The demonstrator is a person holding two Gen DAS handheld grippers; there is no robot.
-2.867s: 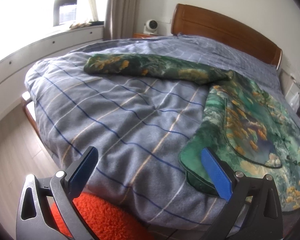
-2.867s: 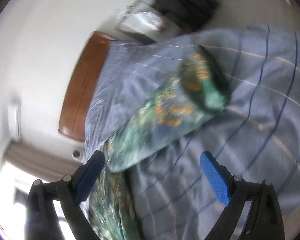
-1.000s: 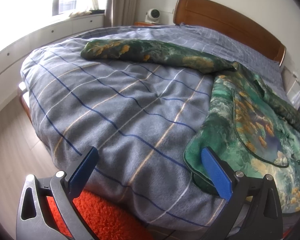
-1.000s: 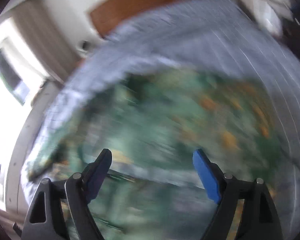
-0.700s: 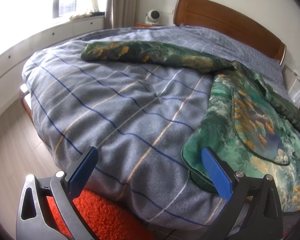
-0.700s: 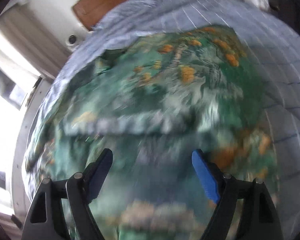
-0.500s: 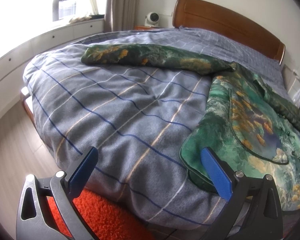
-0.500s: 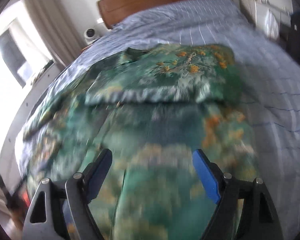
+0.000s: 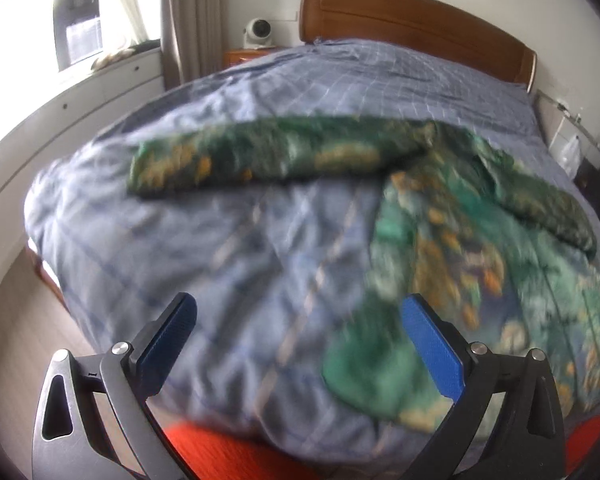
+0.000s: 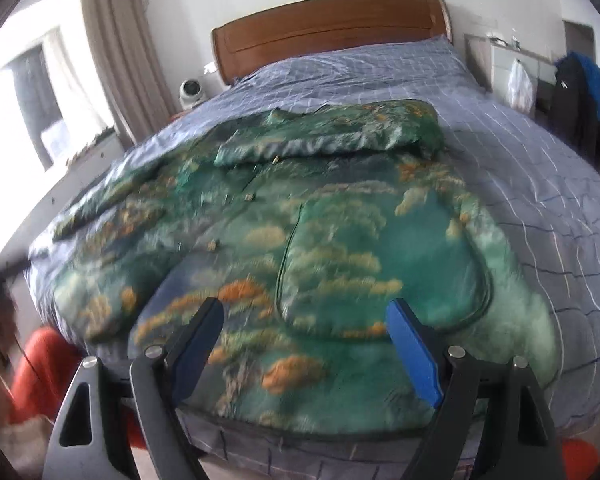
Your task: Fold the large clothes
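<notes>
Padding and bulk marked the green printed jacket (image 10: 340, 240), which lay spread front-up on the blue checked duvet (image 10: 540, 208) of the bed, straight ahead of the right tongs (image 10: 308, 344) and ahead and to the right of the left tongs (image 9: 300, 340). Both pairs of tongs stood spread wide with nothing between their pads, each hovering short of the near hem.

From its puffed, quilted look the jacket probably weighed little for its size but would be soft and floppy; it would likely sag and drag over the duvet rather than hold a shape. Its sheen suggested a slick shell that could slide out of a shallow pinch, so a deep bite seemed wise.

One sleeve (image 9: 268, 160) stretched out far ahead of the left tongs, toward the window side. The other sleeve (image 10: 332, 136) lay folded across the chest, well beyond the right tongs, near the collar.

Best holds, as I judged them, were the piped hem corners nearest the tongs, or the cuff and shoulder of the outstretched sleeve, where the seams gave thicker, firmer edges. The soft duvet underneath could get caught up in a deep pinch.
</notes>
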